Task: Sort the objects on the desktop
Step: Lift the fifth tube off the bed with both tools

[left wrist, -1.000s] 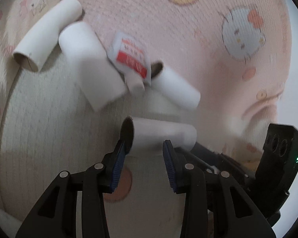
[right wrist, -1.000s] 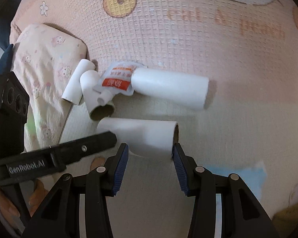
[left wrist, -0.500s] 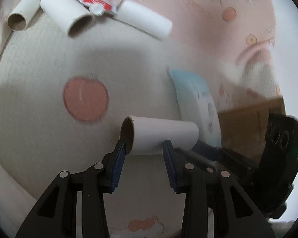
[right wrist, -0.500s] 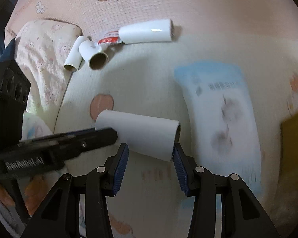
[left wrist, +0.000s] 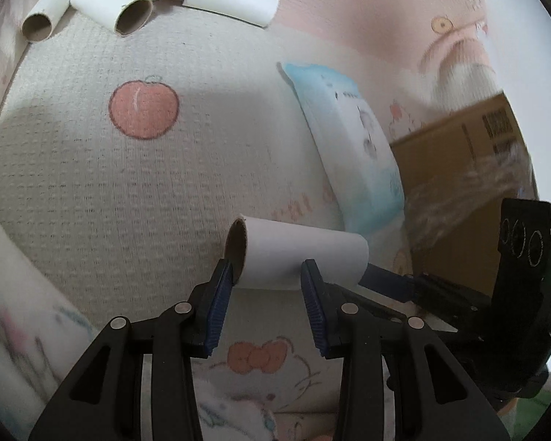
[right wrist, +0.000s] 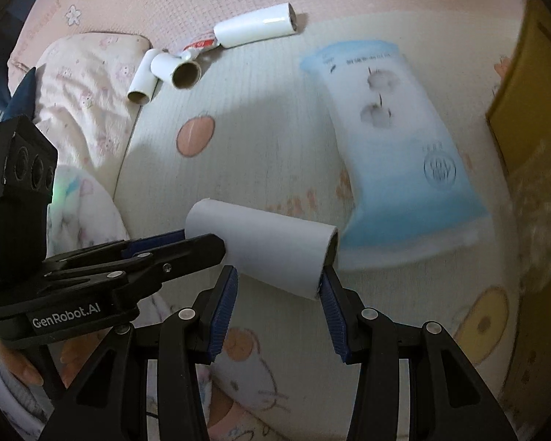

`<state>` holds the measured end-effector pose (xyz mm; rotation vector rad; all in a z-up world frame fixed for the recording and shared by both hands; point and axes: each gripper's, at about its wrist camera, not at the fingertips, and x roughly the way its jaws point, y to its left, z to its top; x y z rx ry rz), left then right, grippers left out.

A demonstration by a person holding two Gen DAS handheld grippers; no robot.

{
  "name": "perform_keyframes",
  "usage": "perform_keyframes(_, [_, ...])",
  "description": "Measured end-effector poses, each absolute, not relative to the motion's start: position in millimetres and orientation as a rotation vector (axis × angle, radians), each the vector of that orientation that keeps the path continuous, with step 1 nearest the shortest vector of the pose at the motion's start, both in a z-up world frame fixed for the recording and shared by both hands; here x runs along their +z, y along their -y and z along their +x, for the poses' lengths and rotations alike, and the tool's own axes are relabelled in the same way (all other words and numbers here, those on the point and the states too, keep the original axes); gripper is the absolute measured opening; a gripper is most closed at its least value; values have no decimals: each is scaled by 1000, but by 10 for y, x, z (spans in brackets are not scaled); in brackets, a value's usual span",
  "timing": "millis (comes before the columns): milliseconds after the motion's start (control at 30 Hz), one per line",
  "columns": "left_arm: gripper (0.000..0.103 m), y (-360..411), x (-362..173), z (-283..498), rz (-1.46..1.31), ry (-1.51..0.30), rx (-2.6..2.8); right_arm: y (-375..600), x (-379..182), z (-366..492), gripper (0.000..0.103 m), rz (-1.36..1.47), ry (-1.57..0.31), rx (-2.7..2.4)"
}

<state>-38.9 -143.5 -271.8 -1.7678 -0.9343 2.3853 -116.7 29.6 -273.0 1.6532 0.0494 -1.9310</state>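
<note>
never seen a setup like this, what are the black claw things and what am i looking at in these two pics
Each black claw is a hand-held gripper with two blue-padded fingers; a person holds one in each hand, and a fisheye camera on each looks forward along its fingers. One picture comes from the left gripper, the other from the right gripper. Both pinch the same white cardboard tube, one at each end, above a pink and cream cartoon-print blanket. On the blanket lie three more white cardboard tubes, a small red-and-white sachet, and a blue-and-white soft plastic pack. A brown cardboard box stands at the right edge.
</note>
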Motion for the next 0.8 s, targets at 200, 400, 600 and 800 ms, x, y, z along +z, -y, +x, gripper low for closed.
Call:
perform_keyframes(200, [41, 1296, -2704, -239, -1788, 867, 2369, -400, -2744, -982, 43, 1687, -33, -1924])
perform_keyframes(400, [41, 1261, -2645, -211, -1792, 829, 2432, -564, -2696, -850, 43, 1699, 13, -1931])
perform_keyframes(600, [41, 1299, -2488, -67, -1716, 827, 2569, -709, -2515, -850, 43, 1666, 50, -1980])
perform_keyframes(800, [20, 1293, -2424, -47, -1703, 767, 2643, -754, -2320, -955, 42, 1552, -54, -2102])
